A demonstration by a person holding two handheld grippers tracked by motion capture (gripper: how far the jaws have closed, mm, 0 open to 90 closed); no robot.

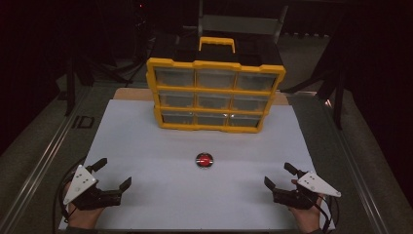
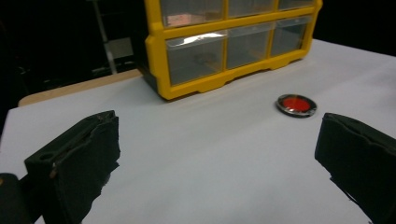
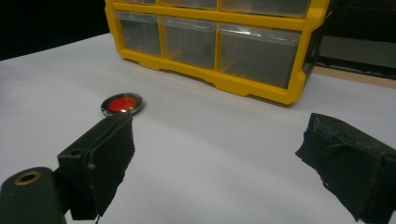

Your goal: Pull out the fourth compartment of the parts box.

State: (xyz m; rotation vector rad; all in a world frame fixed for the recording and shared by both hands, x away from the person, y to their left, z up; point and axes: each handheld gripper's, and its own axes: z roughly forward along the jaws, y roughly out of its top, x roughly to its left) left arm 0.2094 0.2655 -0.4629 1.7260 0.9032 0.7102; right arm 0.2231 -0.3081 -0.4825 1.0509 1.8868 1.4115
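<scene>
While both tools sit at the near edge of the desk [image 1: 146,141], nothing is gripped. Left tool [image 1: 115,173] is at near left, jaws spread wide, nothing between them, hovering just over the white sheet; grey plate on top, cable trailing toward the person's hand. Right tool [image 1: 279,175] is at near right, mirror pose, jaws spread just as wide and empty. Both point inward and toward the far side. The red disc [image 1: 204,160], round with a shiny metal rim, lies flat on the white sheet between the two tools and a bit farther out, slightly right of centre, well apart from both. In the left gripper view the red disc [image 2: 296,104] sits beyond the right-hand jaw, clear of it. In the right gripper view the red disc [image 3: 122,104] shows just past the tip of the left-hand jaw; cannot tell contact from that angle, the high view shows a clear gap. Yellow drawer cabinet [image 1: 215,92] stands upright at the far middle of the sheet, three rows of three clear drawers, all pushed in, handle on top. Disc lies in front of it, near its lower edge but apart.
</scene>
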